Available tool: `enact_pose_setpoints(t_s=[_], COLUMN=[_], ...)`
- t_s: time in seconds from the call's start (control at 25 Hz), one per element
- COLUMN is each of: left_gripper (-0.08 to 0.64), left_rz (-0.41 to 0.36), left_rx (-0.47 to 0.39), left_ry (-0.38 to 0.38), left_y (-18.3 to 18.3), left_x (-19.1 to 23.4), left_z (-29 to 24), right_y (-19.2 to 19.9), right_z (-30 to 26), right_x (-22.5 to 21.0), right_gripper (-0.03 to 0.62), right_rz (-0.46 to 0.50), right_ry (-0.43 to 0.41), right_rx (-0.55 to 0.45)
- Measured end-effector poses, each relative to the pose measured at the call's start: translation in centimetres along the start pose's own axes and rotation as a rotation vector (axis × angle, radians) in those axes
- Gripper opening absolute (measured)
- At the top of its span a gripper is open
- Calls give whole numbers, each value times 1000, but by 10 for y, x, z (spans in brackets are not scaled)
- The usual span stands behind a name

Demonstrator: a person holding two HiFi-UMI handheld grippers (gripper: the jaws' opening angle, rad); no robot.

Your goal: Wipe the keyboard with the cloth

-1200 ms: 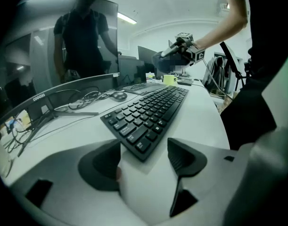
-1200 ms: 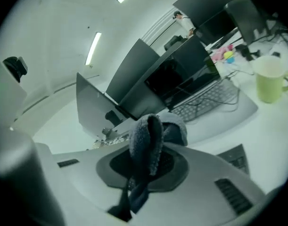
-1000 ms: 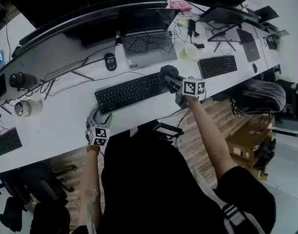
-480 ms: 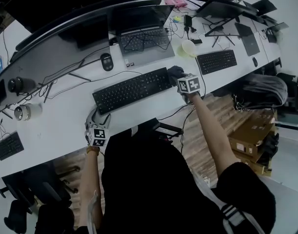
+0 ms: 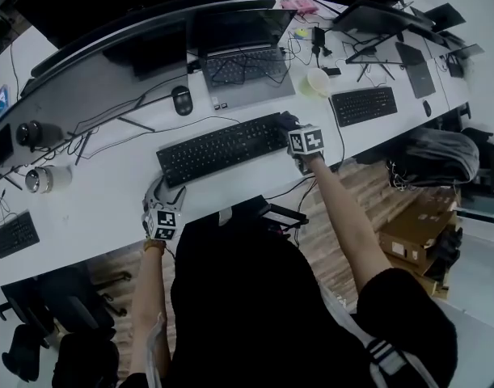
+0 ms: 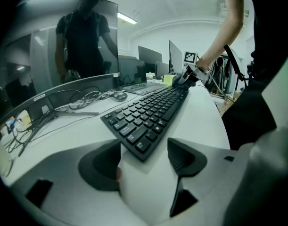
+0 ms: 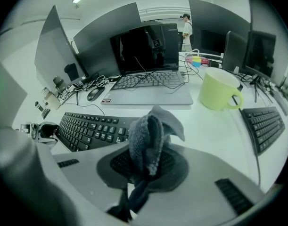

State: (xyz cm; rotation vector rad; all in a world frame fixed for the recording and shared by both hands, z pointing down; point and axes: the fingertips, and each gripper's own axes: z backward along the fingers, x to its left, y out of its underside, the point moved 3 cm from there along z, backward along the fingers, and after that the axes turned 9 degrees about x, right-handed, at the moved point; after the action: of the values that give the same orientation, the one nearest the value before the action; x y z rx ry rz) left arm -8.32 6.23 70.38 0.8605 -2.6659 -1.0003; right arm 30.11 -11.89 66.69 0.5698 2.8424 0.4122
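The right gripper (image 7: 146,166) has its jaws clamped together on the grey cloth (image 7: 151,138), which bunches up between them with a tail hanging below. From above, the cloth (image 5: 289,120) sits right at the right end of the black keyboard (image 5: 222,148). I can't tell whether it is pressing on the keys.

The left gripper (image 6: 144,157) has its jaws well apart and is gripping nothing. The near corner of the keyboard (image 6: 148,112) reaches into the gap between them, and neither pad clearly touches it. That gripper (image 5: 163,192) rests on the white desk (image 5: 93,192) at the keyboard's left end.

A yellow-green mug (image 7: 220,95) stands upright just beyond the cloth, beside an open laptop (image 7: 148,67). Its inside cannot be made out. A second keyboard (image 7: 265,121) lies to the mug's right.
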Motion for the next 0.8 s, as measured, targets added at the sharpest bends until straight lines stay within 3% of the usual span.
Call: enact_pose_setpoints(t_s=[0.44,0.8], left_gripper=[316,316], left_rz=[5,-6], left_rx=[5,-12], left_ry=[7,-3], left_y=[0,-3], left_x=[-1,0], left_z=[-1,0], right_y=[-2,-2], right_z=[-12,-14], right_x=[26,36], right_gripper=[35,34], right_rz=[22,11], right_ry=[-97,-129], right_rx=[52,62])
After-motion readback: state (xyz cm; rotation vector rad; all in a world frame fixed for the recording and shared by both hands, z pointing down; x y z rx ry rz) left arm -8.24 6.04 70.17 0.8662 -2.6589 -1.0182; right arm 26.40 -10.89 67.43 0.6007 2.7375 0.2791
